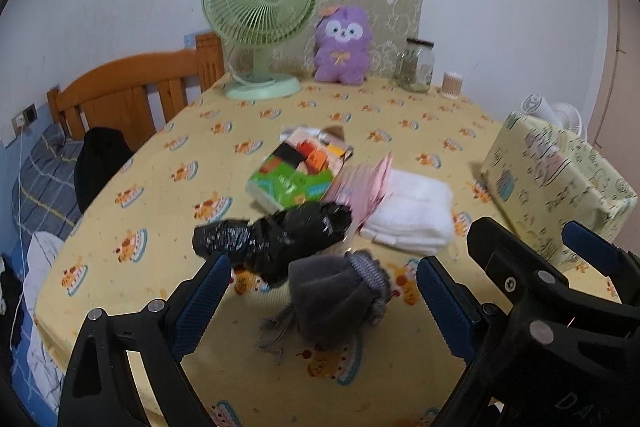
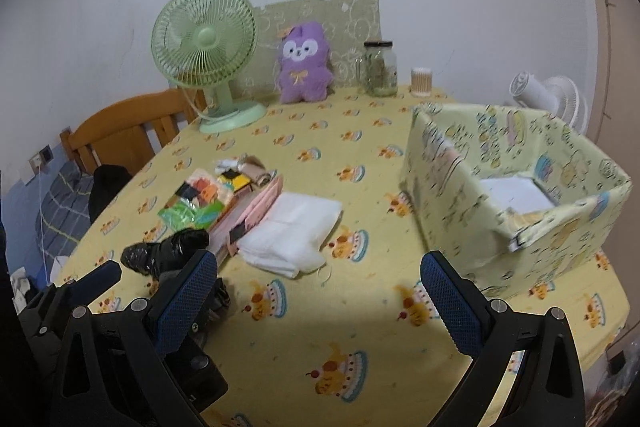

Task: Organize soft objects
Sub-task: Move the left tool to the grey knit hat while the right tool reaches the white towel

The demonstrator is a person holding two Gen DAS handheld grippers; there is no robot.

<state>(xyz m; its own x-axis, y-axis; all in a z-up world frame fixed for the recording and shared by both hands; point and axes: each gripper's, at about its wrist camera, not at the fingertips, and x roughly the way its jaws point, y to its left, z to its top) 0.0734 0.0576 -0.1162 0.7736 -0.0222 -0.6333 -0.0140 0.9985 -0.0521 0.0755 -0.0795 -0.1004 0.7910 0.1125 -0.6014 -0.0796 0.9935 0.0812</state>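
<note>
In the left wrist view, the left gripper [image 1: 320,303] is seen at the bottom of the frame with its fingers spread wide, and nothing is pressed between them. A grey knitted hat [image 1: 340,295] lies on the yellow tablecloth [image 1: 160,163] in the gap between the two fingers, near the lower centre. Just above it a crumpled black plastic bag [image 1: 276,235] is found, and to the right of the bag a folded white towel [image 1: 412,211] is placed, touching a pink cloth [image 1: 368,183]. A colourful packet [image 1: 296,171] lies behind them in the centre.

In the right wrist view, the right gripper [image 2: 320,303] is also held wide and empty at the bottom of the frame, above bare tablecloth. A fabric box [image 2: 520,187] stands at the right, with something white inside. At the back, a green fan [image 2: 204,59], a purple plush toy [image 2: 304,63] and a glass jar [image 2: 380,69] are lined up.
</note>
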